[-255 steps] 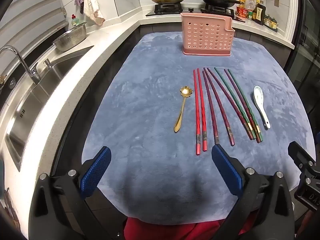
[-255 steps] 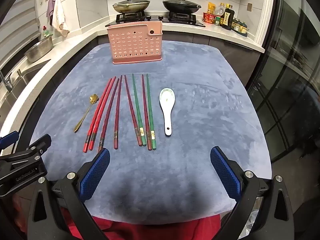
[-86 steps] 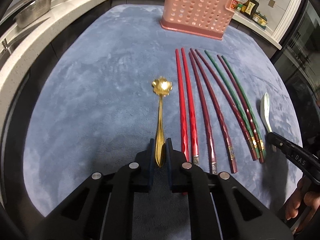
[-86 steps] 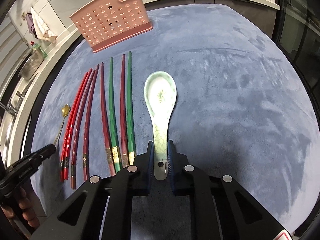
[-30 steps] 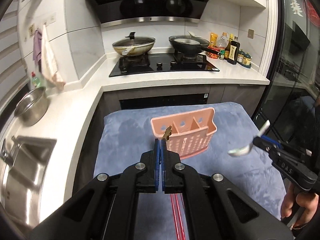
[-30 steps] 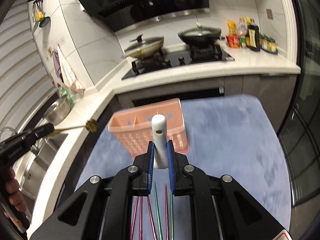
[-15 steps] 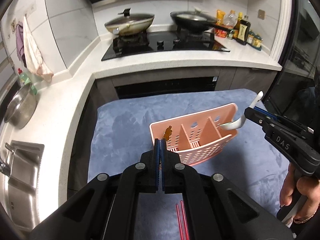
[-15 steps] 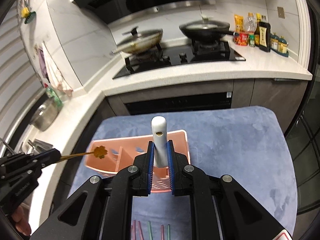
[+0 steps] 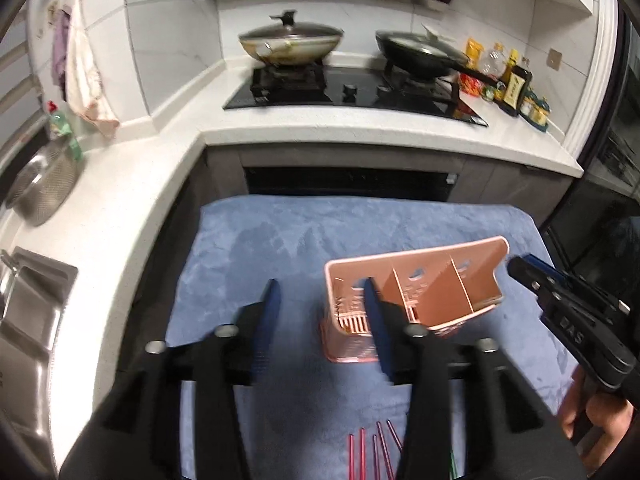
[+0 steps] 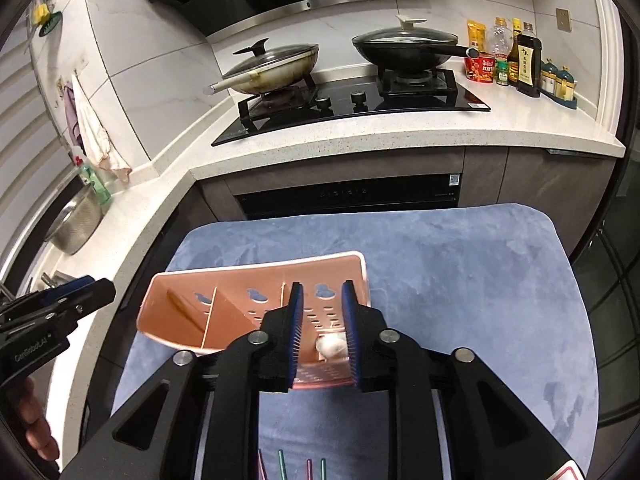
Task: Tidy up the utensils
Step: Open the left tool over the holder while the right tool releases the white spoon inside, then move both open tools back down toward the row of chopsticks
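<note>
The pink utensil holder (image 9: 440, 280) (image 10: 240, 300) stands on the blue mat (image 9: 280, 240). My left gripper (image 9: 320, 284) hovers over its left end, jaws opening, nothing between them. A thin gold spoon handle (image 9: 339, 304) seems to rest in the left compartment; a gold glint (image 10: 174, 300) shows there too. My right gripper (image 10: 322, 286) is over the right compartment, jaws opening. The white spoon's handle end (image 10: 331, 346) stands in that compartment between the pads, loose from the left one. Red and green chopsticks (image 9: 376, 452) (image 10: 280, 468) lie on the mat below.
Behind the mat runs a white counter (image 10: 400, 136) with a hob, a lidded wok (image 10: 276, 66) and a black pan (image 10: 404, 50). Sauce bottles (image 10: 528, 62) stand at the right. A steel colander (image 9: 44, 184) and a sink (image 9: 28, 320) are at the left.
Half a second ago each gripper was shut on its spoon above the holder. Now both sets of jaws have parted and the spoons sit down in the holder's compartments.
</note>
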{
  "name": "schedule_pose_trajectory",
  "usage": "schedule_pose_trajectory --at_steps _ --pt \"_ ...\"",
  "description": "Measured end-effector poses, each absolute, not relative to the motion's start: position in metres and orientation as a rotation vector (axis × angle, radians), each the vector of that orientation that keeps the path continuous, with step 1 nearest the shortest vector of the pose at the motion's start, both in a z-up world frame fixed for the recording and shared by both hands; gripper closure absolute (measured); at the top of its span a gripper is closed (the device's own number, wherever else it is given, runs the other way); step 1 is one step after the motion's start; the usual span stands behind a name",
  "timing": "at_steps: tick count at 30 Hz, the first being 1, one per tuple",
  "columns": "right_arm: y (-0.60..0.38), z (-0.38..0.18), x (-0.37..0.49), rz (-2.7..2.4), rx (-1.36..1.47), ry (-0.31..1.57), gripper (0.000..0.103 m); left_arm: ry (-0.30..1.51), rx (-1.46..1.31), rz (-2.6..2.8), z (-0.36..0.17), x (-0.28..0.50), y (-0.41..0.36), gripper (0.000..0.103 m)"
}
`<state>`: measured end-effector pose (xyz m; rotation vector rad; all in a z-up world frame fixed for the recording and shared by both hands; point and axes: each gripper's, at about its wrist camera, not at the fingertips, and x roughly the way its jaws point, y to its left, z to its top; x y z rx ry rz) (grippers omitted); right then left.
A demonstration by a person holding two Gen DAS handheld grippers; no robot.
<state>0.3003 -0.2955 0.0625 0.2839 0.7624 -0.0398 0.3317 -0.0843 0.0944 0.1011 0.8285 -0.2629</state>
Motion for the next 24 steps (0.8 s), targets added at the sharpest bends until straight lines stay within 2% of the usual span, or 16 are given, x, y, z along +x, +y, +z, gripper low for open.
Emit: schedule_pose_trajectory --at_steps 8,11,24 --pt "-0.300 0.073 0.248 -0.058 0.280 0.740 0.074 0.780 0.062 -0.242 0.106 0.298 -0.062 0.059" --pt "-0.294 0.068 0.215 -0.065 0.252 0.753 0.073 0.775 0.057 -0.228 0.101 0.275 -0.051 0.055" --pt "-0.262 -0.003 0.078 -0.076 0.252 0.916 0.073 0.851 0.042 -0.179 0.028 0.163 -0.012 0.054"
